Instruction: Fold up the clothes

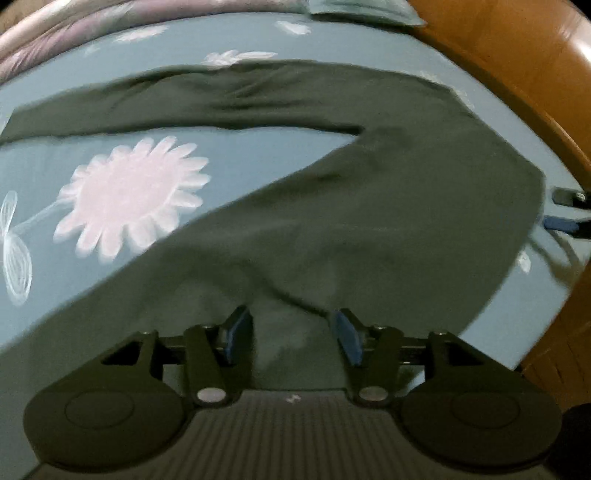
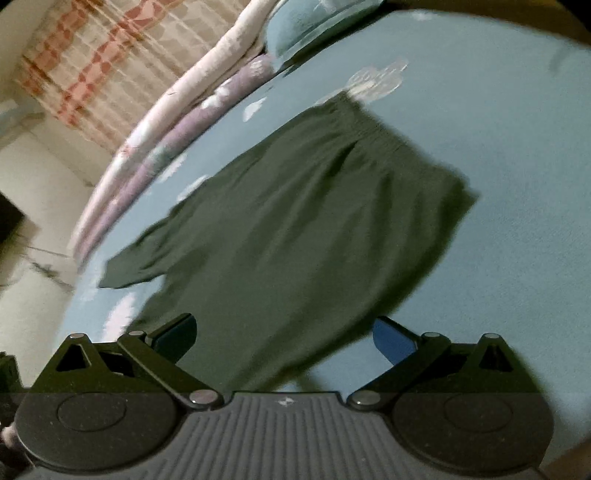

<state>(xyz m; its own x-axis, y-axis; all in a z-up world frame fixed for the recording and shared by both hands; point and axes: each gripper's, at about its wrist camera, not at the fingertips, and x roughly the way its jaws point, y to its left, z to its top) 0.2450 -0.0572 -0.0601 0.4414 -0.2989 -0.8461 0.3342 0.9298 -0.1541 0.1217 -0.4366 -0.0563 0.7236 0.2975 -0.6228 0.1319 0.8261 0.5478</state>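
Note:
Dark green trousers (image 1: 369, 221) lie spread on a blue bedsheet (image 1: 258, 155) printed with white flowers. One leg runs across the top toward the left, and the other comes diagonally down to the lower left. My left gripper (image 1: 293, 332) stands open just above that nearer leg, with cloth under its blue pads (image 1: 347, 336). In the right wrist view the trousers (image 2: 295, 221) stretch away to the elastic waistband (image 2: 373, 125). My right gripper (image 2: 286, 332) is wide open over their near edge and holds nothing. It also shows at the far right edge of the left wrist view as the right gripper (image 1: 565, 210).
A folded pink and purple quilt (image 2: 173, 122) and a blue pillow (image 2: 314, 26) lie along the far side of the bed. A wooden bed frame (image 1: 517, 74) borders the right. A checked curtain (image 2: 92, 55) and a pale wall stand beyond the bed.

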